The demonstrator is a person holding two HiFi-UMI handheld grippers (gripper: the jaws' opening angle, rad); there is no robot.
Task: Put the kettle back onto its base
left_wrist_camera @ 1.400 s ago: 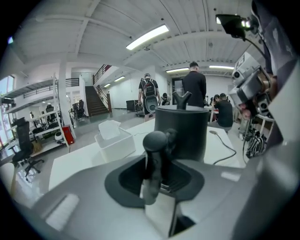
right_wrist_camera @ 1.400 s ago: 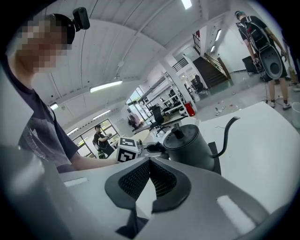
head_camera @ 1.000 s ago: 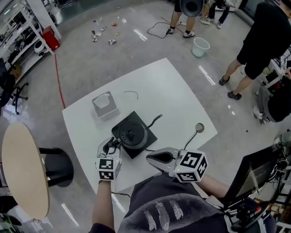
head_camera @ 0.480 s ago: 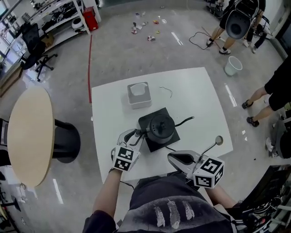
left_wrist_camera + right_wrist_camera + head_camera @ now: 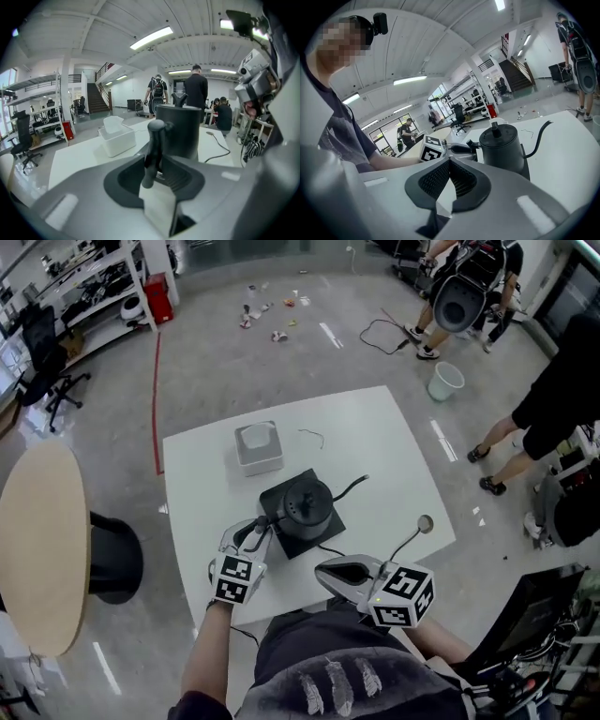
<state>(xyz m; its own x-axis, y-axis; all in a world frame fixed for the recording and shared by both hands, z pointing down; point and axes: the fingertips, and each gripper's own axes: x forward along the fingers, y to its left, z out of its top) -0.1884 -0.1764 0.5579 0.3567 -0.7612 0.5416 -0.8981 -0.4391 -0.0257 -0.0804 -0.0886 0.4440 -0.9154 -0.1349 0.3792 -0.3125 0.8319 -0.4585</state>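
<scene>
The black gooseneck kettle (image 5: 302,503) stands on its flat black base (image 5: 325,526) in the middle of the white table (image 5: 375,446). My left gripper (image 5: 255,529) reaches in from the near left. Its jaws have just been closing, and they are shut on the kettle handle (image 5: 154,140), which stands upright between the pads in the left gripper view. The kettle body (image 5: 178,131) rises right behind it. My right gripper (image 5: 323,570) hovers at the table's near edge, shut on nothing. From the right gripper (image 5: 450,161) the kettle (image 5: 504,150) is ahead, spout pointing right.
A white open box (image 5: 258,446) and a short wire (image 5: 314,437) lie behind the kettle. A thin stalk with a round head (image 5: 417,526) lies at the table's right. A round wooden table (image 5: 37,549) stands left. People and a bucket (image 5: 445,381) are far right.
The head view has swung, so the table sits differently in the picture. The kettle stays on its base with the left gripper at its handle; the right gripper stays near the front edge.
</scene>
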